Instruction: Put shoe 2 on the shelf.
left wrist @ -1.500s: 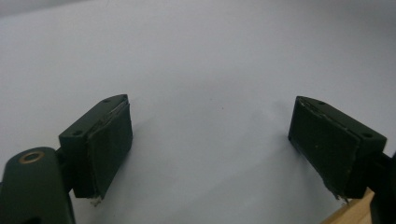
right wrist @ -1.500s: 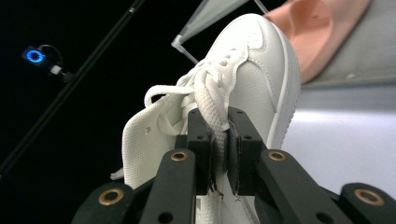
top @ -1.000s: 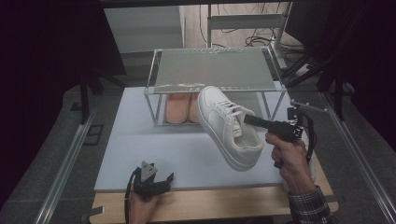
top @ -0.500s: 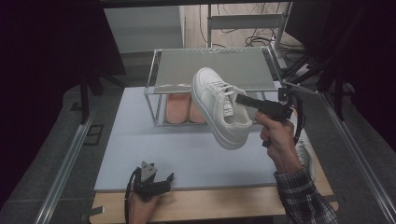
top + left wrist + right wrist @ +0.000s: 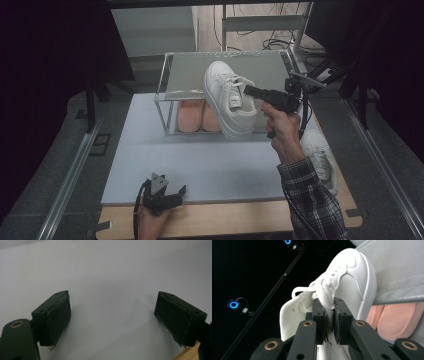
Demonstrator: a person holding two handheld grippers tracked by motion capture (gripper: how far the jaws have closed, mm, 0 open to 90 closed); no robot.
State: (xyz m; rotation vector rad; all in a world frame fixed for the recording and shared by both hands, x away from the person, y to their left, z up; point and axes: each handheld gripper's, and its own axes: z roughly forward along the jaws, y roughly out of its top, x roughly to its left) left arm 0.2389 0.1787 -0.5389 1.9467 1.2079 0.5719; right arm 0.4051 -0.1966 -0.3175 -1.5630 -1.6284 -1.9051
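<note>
Above the table's far edge, your right gripper (image 5: 248,91) clamps the white sneaker's (image 5: 226,97) tongue; your left gripper (image 5: 175,192) rests wide open, empty.

Pink slippers (image 5: 201,116) lie under the metal rack (image 5: 172,80).

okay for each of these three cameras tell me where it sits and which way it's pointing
High view: fixed above the person's side, looking forward and down on the table; both forearms enter from below.
Left gripper view: rides the left gripper, looking down along its open jaws at the bare table.
Right gripper view: rides the right gripper, looking along jaws shut on the white sneaker.
Shared: the sneaker, rack and pink shoes appear in the high and right gripper views.
</note>
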